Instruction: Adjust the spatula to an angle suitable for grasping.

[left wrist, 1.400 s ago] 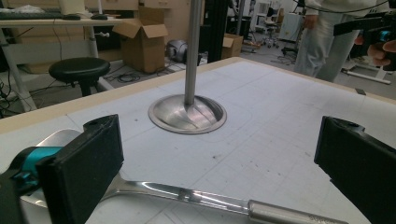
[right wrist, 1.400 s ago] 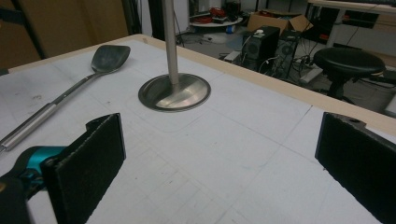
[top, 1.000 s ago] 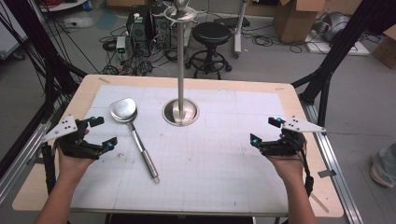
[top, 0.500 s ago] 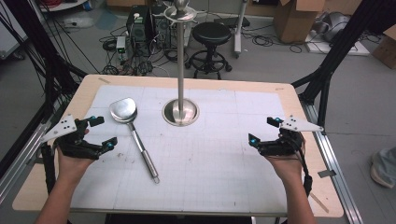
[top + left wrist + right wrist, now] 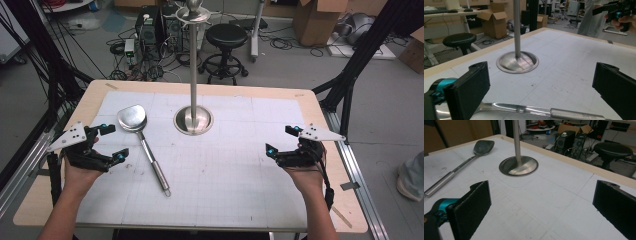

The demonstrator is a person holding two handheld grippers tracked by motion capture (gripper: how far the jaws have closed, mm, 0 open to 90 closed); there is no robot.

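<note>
A steel spatula (image 5: 142, 140) lies on the white mat left of centre, blade toward the far side, handle toward the near edge. Its handle (image 5: 544, 111) crosses just below my left gripper's jaws; the whole utensil (image 5: 461, 165) lies far left in the right gripper view. A metal stand with a round base (image 5: 193, 120) and tall pole rises mid-table; its base (image 5: 517, 62) (image 5: 518, 165) faces both grippers. My left gripper (image 5: 111, 142) hovers open just left of the spatula, holding nothing. At the right side of the table my right gripper (image 5: 281, 140) is open and holds nothing.
The white gridded mat (image 5: 225, 175) covers a wooden table (image 5: 330, 150). Beyond the far edge stand a black stool (image 5: 227, 37), computer towers (image 5: 150, 25) and cardboard boxes (image 5: 320, 20). The other hand's gripper (image 5: 616, 11) appears top right in the left gripper view.
</note>
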